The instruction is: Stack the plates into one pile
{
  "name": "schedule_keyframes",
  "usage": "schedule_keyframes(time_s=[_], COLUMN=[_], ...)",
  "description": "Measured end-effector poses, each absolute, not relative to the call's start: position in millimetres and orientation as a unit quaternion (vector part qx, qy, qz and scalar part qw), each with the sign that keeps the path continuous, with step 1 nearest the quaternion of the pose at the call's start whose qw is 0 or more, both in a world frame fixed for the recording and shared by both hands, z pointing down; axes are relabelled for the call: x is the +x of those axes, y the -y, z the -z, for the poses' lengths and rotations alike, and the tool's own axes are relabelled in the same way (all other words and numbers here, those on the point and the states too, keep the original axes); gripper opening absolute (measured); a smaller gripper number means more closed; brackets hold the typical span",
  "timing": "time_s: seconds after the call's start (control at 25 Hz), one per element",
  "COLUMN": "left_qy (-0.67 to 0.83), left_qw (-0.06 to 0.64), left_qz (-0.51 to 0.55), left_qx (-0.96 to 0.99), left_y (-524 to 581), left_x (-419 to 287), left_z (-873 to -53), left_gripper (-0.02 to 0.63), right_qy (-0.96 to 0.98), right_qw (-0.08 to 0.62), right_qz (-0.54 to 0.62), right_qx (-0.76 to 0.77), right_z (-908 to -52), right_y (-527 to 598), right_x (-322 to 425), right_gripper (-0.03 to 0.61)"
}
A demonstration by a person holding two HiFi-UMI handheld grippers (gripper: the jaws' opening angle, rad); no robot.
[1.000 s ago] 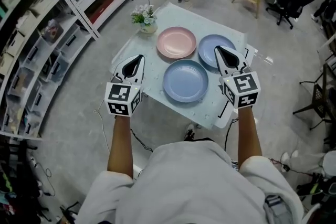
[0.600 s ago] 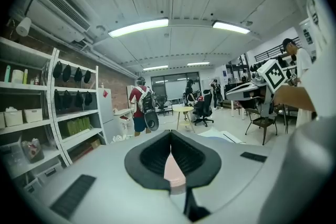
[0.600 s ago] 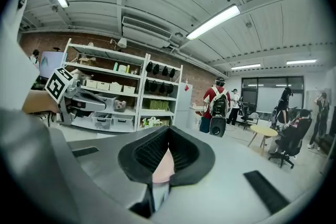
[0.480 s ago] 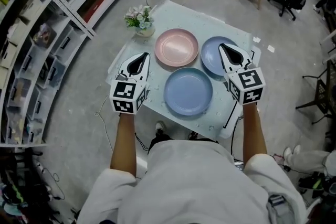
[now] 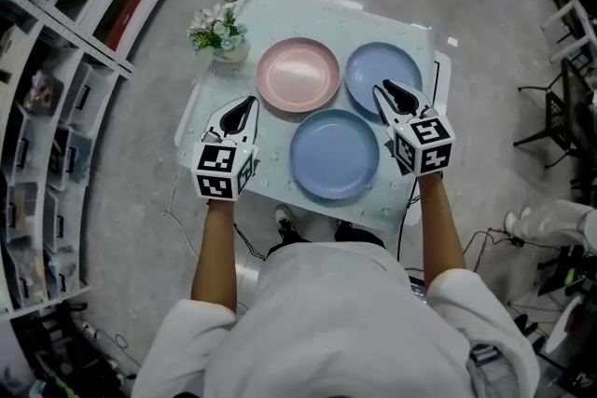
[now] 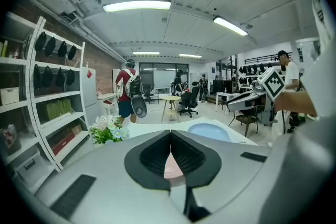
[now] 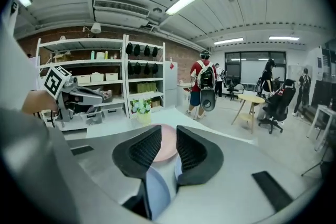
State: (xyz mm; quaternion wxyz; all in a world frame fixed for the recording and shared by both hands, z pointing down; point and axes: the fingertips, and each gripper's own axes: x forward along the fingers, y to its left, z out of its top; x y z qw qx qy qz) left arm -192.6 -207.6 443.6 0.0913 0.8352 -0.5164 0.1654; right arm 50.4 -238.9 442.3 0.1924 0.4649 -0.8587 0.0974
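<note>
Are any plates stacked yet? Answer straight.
No, the pink plate, the far blue plate and the near blue plate each lie on the table, none atop another.

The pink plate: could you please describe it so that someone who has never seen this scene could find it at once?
On the pale table in the open floor, a pot of flowers stands at the far left corner. The pink plate lies just right of it. It alone is pink, beside the far blue plate and the near blue plate.

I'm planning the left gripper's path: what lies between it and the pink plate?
Nothing: in the head view, only bare table separates the left gripper from the pink plate.
</note>
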Motion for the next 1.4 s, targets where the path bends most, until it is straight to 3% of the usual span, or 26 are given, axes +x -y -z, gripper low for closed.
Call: schedule_keyframes(time_s=[0.44, 0.88, 1.04, 1.2, 1.4], left_qy=[0.476, 0.477, 0.485, 0.495, 0.495], left_qw=[0.133, 0.149, 0.155, 0.161, 0.166], left_qz=[-0.195, -0.217, -0.217, -0.216, -0.209], left_qx=[0.847, 0.839, 0.833, 0.826, 0.827], left_y=[189, 170, 165, 160, 156], left_x=[-167, -162, -168, -179, -185], left_z=[-493, -515, -518, -521, -524], left_gripper=[0.017, 0.017, 0.017, 0.017, 0.017], right_qy=[0.803, 0.76, 0.743, 0.73, 0.714], right_qw=[0.216, 0.237, 0.214, 0.21, 0.17], right_qz=[-0.272, -0.378, -0.397, -0.39, -0.42], right_qx=[0.484, 0.472, 0.494, 0.52, 0.534], right_z=[-587, -686, -694, -697, -683], right_y=[211, 195, 194, 193, 189], right_x=[93, 102, 99, 96, 97], right_gripper=[0.195, 0.21, 0.167, 0.057, 0.048])
